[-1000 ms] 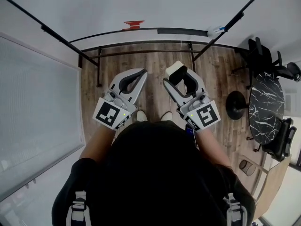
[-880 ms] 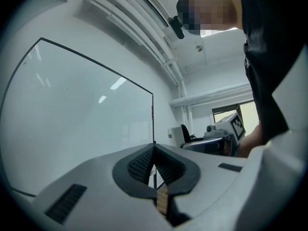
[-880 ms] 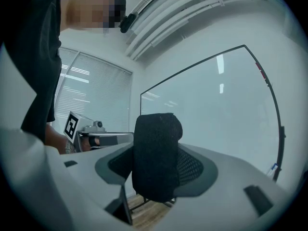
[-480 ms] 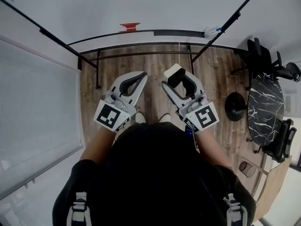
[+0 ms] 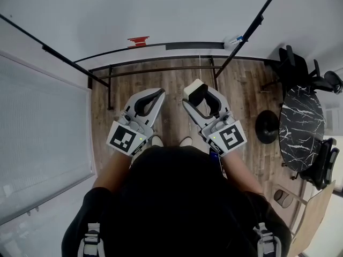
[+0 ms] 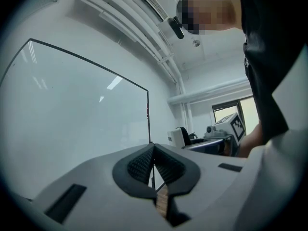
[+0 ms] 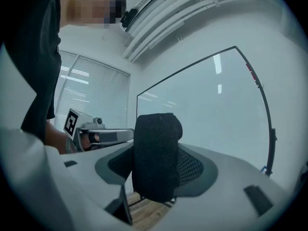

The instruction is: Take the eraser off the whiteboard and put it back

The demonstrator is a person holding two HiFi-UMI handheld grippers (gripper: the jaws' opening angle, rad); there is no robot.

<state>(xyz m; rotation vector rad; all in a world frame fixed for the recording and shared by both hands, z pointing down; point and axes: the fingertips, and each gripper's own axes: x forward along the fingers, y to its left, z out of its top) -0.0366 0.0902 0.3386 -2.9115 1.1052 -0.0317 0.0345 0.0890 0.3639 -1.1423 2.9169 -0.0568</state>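
The eraser [image 5: 195,89], with a white back and black felt [image 7: 156,155], is clamped between the pads of my right gripper [image 5: 199,93], which is held level in front of the whiteboard [image 5: 161,9]. The felt faces that gripper's camera and hides most of the gap. My left gripper [image 5: 158,93] is held beside it, with its jaws shut [image 6: 154,150] on nothing. Both grippers hang over the wooden floor, short of the board's tray ledge [image 5: 161,45]. The board's glossy face [image 7: 211,105] fills the background of both gripper views.
On the ledge lie a red item [image 5: 138,40], a black strip [image 5: 182,46] and a blue-and-white marker [image 5: 234,39]. The board's black stand frame [image 5: 155,68] crosses the floor ahead. A dark marble round table [image 5: 301,127] and black chairs [image 5: 300,63] stand at the right, and a window blind [image 5: 37,138] at the left.
The person and both grippers have shifted a little across the room, so the board's ledge now sits lower and further left in the picture. The eraser stays clamped in the right jaws.
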